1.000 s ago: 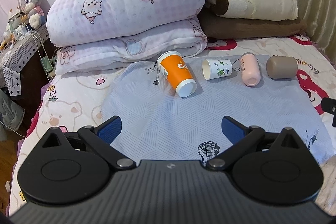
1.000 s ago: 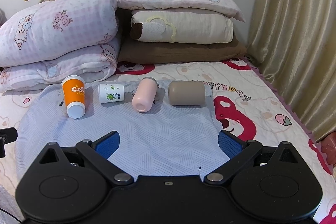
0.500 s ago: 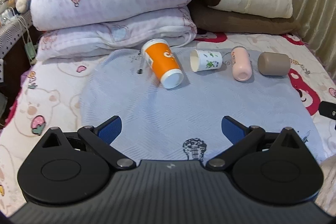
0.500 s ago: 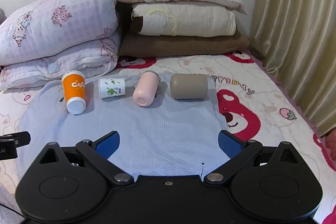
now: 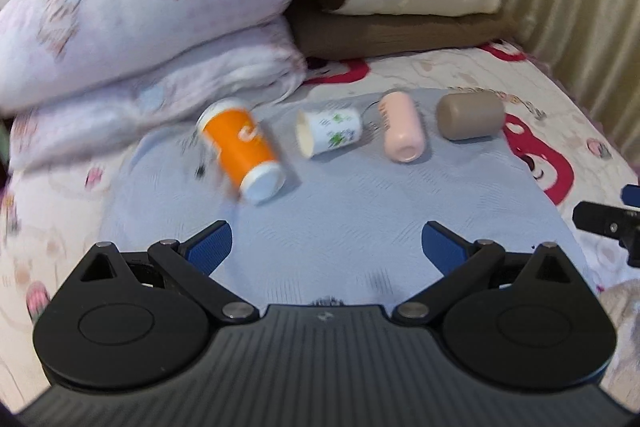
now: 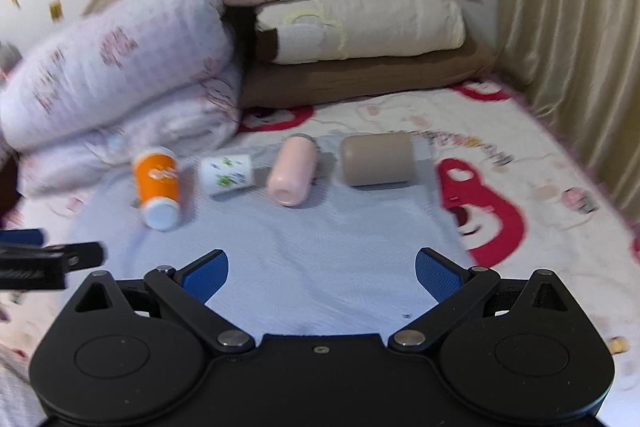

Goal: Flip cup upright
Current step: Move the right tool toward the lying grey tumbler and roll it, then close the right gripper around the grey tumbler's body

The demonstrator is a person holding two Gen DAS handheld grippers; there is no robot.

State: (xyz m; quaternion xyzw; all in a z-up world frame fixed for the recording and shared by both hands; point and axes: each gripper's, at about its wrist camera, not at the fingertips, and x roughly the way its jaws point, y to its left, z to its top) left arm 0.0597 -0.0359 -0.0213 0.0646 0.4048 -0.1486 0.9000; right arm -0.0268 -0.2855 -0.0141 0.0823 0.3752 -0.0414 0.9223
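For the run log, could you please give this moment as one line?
left gripper: open, empty | right gripper: open, empty | orange paper cup, white printed cup, pink bottle, taupe cylinder cup: lying on sides

Four cups (image 5: 241, 149) in row on mat (image 5: 340, 211), pillows (image 5: 152, 27) behind

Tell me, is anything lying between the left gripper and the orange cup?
Nothing visible. Only bare blue blanket lies between the open left gripper and the orange cup, which lies on its side.
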